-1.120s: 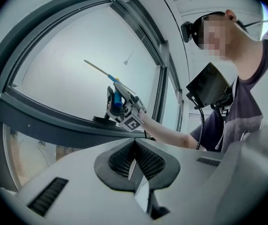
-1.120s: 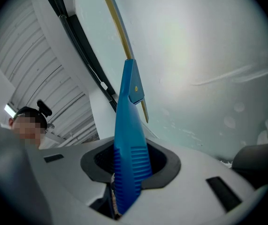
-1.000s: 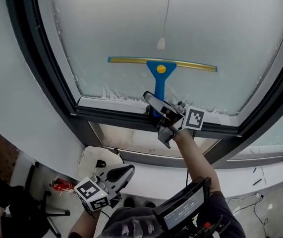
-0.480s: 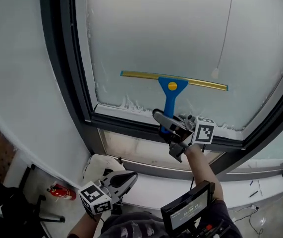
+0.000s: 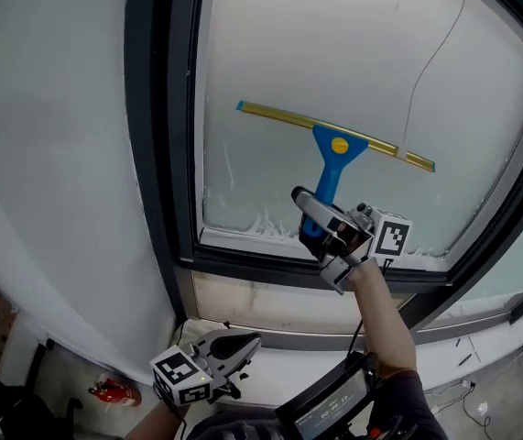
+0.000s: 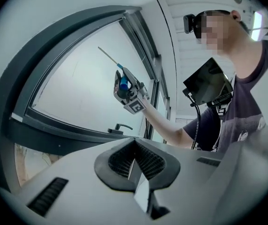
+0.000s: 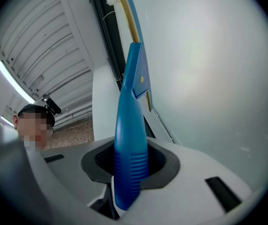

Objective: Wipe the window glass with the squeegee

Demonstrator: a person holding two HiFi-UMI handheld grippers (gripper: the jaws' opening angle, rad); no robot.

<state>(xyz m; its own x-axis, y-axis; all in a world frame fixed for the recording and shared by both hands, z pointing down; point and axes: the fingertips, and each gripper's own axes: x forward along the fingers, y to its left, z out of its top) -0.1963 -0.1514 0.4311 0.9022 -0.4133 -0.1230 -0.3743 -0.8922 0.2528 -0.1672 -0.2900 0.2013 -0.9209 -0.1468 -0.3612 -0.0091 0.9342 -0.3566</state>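
right gripper [image 5: 317,220] clamped on blue handle of squeegee [image 5: 336,147] | blade on window glass [image 5: 334,44] mid-pane, slanting down toward right edge | left gripper [image 5: 240,345] jaws together, empty, below sill | suds [image 5: 259,220] along glass bottom edge | dark frame [image 5: 163,154], white wall [image 5: 50,154]

**Person:** dark short-sleeved T-shirt [image 6: 246,111], black head-mounted camera [image 6: 190,22], chest-mounted screen [image 6: 208,81] with black cable [image 6: 197,125]. **Left claw [image 6: 134,146] and right claw [image 5: 314,216]:** pale grey shells, dark ribbed pads [image 6: 120,160], each bearing a black-and-white marker cube [image 5: 392,236].
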